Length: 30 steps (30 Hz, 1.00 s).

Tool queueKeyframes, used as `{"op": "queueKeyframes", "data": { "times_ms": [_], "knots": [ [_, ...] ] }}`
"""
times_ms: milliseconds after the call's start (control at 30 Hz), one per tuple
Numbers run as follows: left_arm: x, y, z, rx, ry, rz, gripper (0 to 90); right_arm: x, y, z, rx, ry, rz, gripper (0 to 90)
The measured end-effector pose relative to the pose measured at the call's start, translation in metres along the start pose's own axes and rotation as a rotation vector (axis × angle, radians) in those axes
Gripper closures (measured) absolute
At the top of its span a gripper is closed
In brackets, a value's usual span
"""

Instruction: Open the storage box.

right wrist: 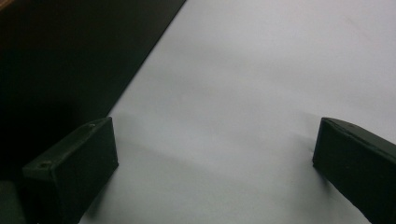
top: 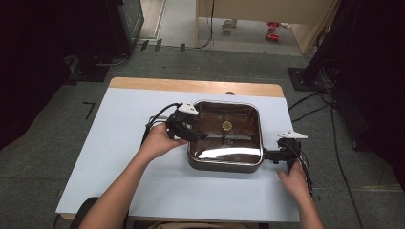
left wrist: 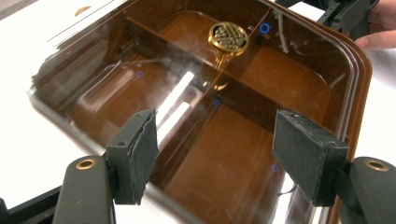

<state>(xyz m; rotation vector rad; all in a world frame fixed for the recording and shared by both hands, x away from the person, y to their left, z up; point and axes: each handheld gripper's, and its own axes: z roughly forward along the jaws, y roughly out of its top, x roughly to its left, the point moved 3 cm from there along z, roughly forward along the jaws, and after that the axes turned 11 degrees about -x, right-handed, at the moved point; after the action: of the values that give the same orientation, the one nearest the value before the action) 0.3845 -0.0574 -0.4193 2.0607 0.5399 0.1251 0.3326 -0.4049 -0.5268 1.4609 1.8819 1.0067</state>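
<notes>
A white-covered table (top: 119, 157) takes up most of the floor space, with a strip of bare wood along its far edge. Right of centre on it sits a square brown box (top: 225, 135) with a clear lid, split inside into four compartments that look empty, and a small gold emblem (left wrist: 228, 36) at the lid's middle. The lid appears to be seated on the box, so I would judge the handling has barely started: nothing is lifted or gripped yet.

The left gripper (left wrist: 215, 154) hangs over the box's left side, jaws about half apart with only the lid beneath them, pads pressing on nothing. The right gripper (right wrist: 212, 168) rests low at the box's near right corner, jaws spread wide over bare tabletop, holding nothing, the dark box side just beside it.
</notes>
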Motion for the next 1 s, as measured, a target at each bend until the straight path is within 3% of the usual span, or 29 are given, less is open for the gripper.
{"op": "queueKeyframes", "data": {
  "times_ms": [267, 500, 700, 867, 1000],
  "knots": [
    [-0.004, 0.01, 0.032, -0.006, -0.018, 0.027, 33.0, 0.0, 0.0, 0.0, 0.001, -0.001, 0.003, 0.0],
    [-0.007, 0.017, 0.058, -0.02, -0.041, 0.021, 37.8, 0.0, 0.0, 0.0, 0.001, -0.001, 0.002, 0.0],
    [-0.011, 0.015, 0.077, -0.008, -0.052, 0.06, 44.1, 0.0, 0.0, 0.0, 0.001, -0.001, 0.002, 0.0],
    [-0.014, 0.015, 0.082, -0.025, 0.012, 0.109, 55.4, 0.0, 0.0, 0.0, 0.001, 0.0, 0.0, 0.0],
    [-0.012, 0.015, 0.082, -0.044, -0.001, 0.102, 58.3, 0.0, 0.0, 0.0, 0.001, -0.001, 0.0, 0.0]
  ]
}}
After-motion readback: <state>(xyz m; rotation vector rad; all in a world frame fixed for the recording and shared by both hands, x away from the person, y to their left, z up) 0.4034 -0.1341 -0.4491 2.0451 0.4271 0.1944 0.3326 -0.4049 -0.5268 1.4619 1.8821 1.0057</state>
